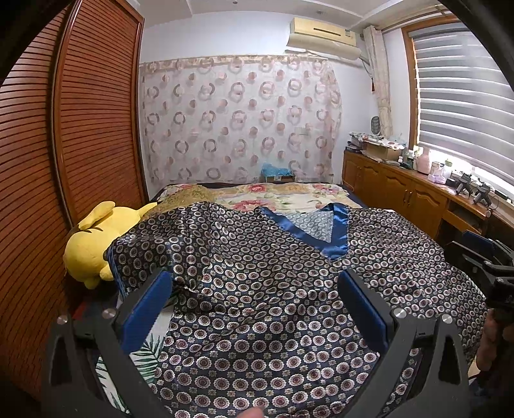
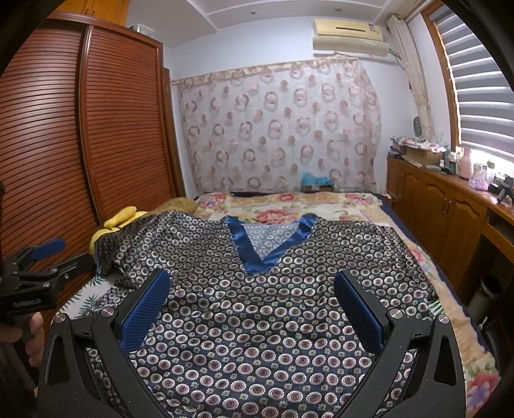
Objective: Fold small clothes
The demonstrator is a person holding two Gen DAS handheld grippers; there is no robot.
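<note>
Folding has not begun: the patterned top (image 2: 257,305) lies spread on the bed (image 2: 449,283). Left gripper (image 1: 257,308) and right gripper (image 2: 253,305) hover, jaws open and empty; next, pinch an edge.

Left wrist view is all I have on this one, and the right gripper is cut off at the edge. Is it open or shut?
Observer: Open. The right gripper has its fingers wide apart over the shirt, holding nothing.
Operator: Does the shirt's sleeve on that side reach the bed edge?
Observer: No. That sleeve lies flat on the floral bedspread, short of the edge.
Operator: Anything on top of the wardrobe?
Observer: Yes, a clear box sits on the wardrobe.
</note>
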